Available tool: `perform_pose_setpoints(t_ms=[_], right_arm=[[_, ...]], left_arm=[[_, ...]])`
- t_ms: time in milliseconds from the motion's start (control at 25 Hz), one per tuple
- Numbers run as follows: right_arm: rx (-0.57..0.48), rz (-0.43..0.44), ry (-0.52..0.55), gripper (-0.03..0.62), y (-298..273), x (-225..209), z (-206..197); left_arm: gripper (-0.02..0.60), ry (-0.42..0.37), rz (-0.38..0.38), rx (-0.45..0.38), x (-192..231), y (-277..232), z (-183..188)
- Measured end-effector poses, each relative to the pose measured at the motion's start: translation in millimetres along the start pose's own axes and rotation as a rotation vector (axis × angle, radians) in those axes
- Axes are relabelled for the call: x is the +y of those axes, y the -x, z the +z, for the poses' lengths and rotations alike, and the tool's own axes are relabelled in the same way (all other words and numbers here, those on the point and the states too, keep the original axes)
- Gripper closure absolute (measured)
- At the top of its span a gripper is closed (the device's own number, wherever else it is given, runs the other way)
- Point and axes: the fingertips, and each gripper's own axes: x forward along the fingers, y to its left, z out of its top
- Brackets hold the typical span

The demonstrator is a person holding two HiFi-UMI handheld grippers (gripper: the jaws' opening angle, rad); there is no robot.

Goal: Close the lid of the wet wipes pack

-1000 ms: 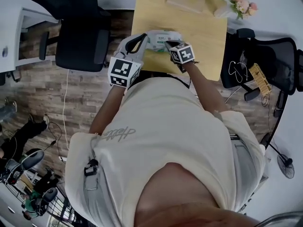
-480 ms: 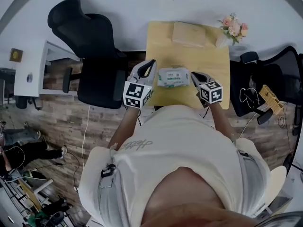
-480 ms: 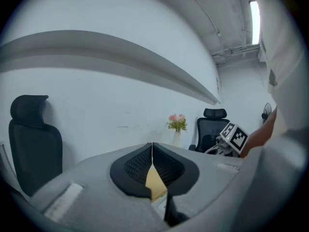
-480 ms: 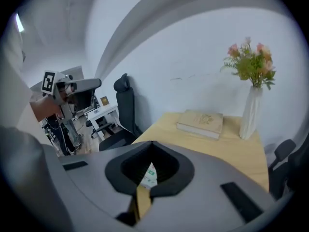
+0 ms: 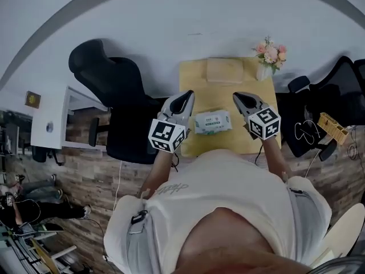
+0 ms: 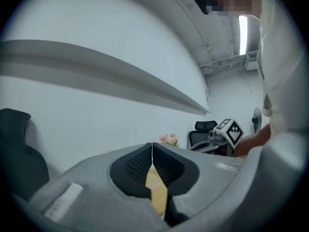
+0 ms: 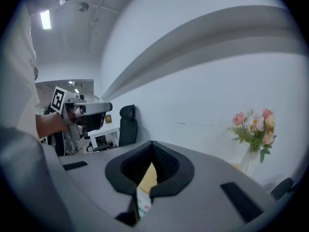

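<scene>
Holding a gripper in each hand, the person stands at the near edge of the table (image 5: pixel 191 77). The left gripper (image 5: pixel 186 95) has its jaws pressed together at the tips, with nothing between them. Its own view shows only a strip of tabletop through the gap below the pads. The right gripper (image 5: pixel 237 96) is likewise closed and empty, its jaws meeting at the tip. Both hover above the table, apart from each other.

Between them on the tabletop lies the wipes pack (image 5: pixel 213 121), flat and touched by neither gripper. It sits nearer the person than the table's far edge. The lid is too small to make out from above.

Farther back rests a tan box (image 5: pixel 224 71), with flowers (image 5: pixel 269 51) in a vase to its right, near the wall. A black chair (image 5: pixel 114 96) stands to the table's left.
</scene>
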Motion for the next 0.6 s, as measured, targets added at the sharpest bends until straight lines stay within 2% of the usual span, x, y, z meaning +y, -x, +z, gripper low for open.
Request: perform_pose_setpoints(t_ms=[320,480,600], right_arm=[[-0.155,0.001,0.071,0.592,27.0,8.4,66.6],[-0.206,0.007,0.104,0.592,35.1,14.9,85.3],[-0.226,0.002,0.111,0.592,38.0,15.3,90.8]], left_arm=[[0.565,-0.021,0.026,-0.064,-4.9,16.7,43.5],[0.565,-0.066,0.046,-0.086,-5.5,18.8,55.3],[0.565,-0.116,0.1,-0.093,-1.2,20.8,59.2]])
